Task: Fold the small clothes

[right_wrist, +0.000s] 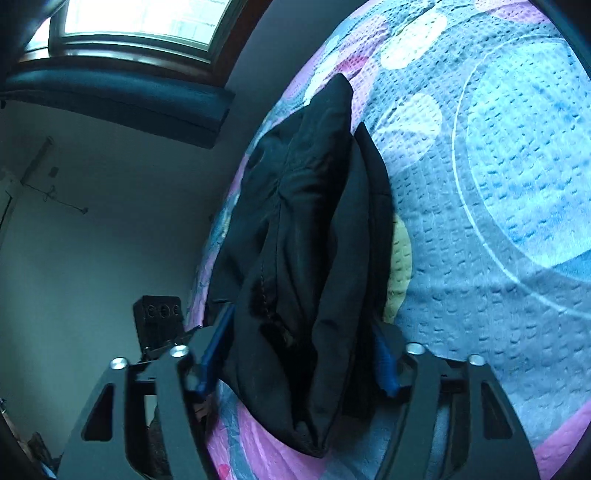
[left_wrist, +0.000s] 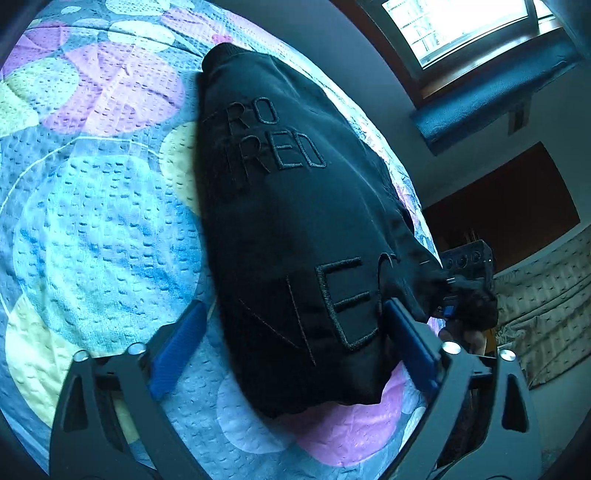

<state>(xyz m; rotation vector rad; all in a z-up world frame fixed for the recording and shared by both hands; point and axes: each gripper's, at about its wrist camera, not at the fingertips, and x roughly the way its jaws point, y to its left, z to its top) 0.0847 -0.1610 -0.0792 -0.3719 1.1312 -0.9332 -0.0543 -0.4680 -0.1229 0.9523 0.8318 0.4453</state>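
**Black garment lifted over the quilt, with a gripper at each side**

Black cotton garment with raised black letters (left_wrist: pixel 295 221) hangs above the quilted bedspread with pastel circles (left_wrist: pixel 92 221). In the left wrist view it fills the middle of the picture, from about 12 o'clock down to 6 o'clock. Its far end lies on the bedspread, and its near end is raised. The letters "RO", "RED" and a large "E" can be read on its upper face.

In the right wrist view the same garment (right_wrist: pixel 295 240) looks folded into several thick layers, with a stitched seam running along it. It stands between the fingers, from 12 o'clock down to 6 o'clock.

The left gripper (left_wrist: pixel 291 321) has its blue pads wide apart. The cloth lies between them and touches the pad at 4 o'clock (left_wrist: pixel 406 332); the pad at 8 o'clock (left_wrist: pixel 181 339) is free of it. I cannot tell if this gripper really holds the cloth.

The right gripper (right_wrist: pixel 299 354) has a blue pad at each side of the thick bundle, and both pads press against the cloth, so it is clamped on the garment.

In the left wrist view the right gripper appears at 3 o'clock, at the garment's edge. Behind the bed, at 1 o'clock, there is a bright window with a wooden frame (left_wrist: pixel 461 29) and a dark blue cushioned ledge (left_wrist: pixel 498 96) under it.
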